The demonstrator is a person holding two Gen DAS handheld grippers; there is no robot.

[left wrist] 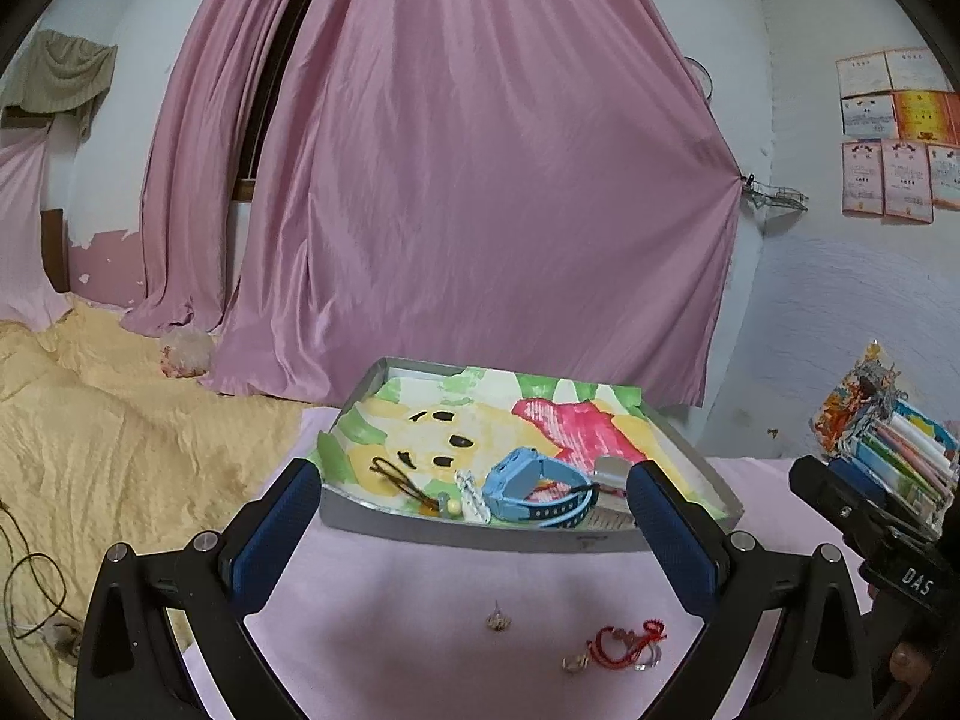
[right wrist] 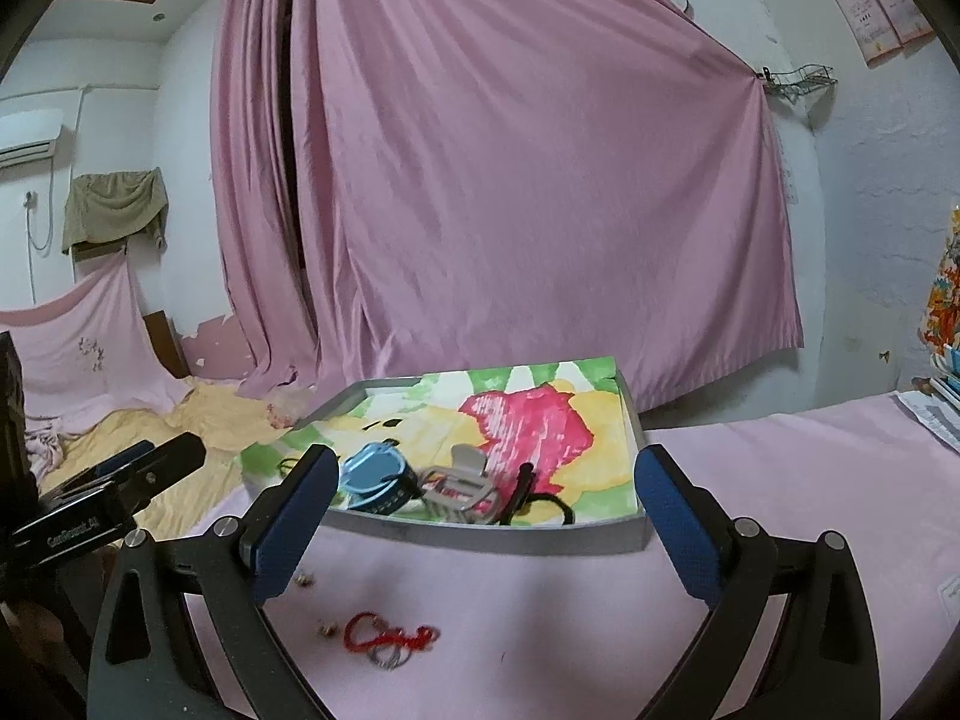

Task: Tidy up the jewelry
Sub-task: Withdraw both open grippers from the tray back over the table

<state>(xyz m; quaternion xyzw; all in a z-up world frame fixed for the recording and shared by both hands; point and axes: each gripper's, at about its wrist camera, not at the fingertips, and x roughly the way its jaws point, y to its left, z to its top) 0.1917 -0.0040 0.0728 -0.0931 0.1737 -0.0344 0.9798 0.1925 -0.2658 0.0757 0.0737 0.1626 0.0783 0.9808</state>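
Both claws are held spread wide and empty above the pink cloth: the left gripper and the right gripper each frame the near wall of the grey tray, with nothing caught between the blue pads.

Several pieces are left loose on the cloth in front of the tray: a red cord bracelet, a small earring lying apart to its left, and small rings just beside the cord. These are judged hard to pinch. Tiny pieces can be pushed into the soft cloth or flicked away by a closing pad, and the cord may be lifted with a ring tangled in it and then dropped short of the tray. Cloth may also be gathered with the grasp.

Inside the tray, on a painted paper lining, a blue watch, a dark hair tie, a pale hair clip and a grey watch are crowded near the front wall. The far half is bare lining.
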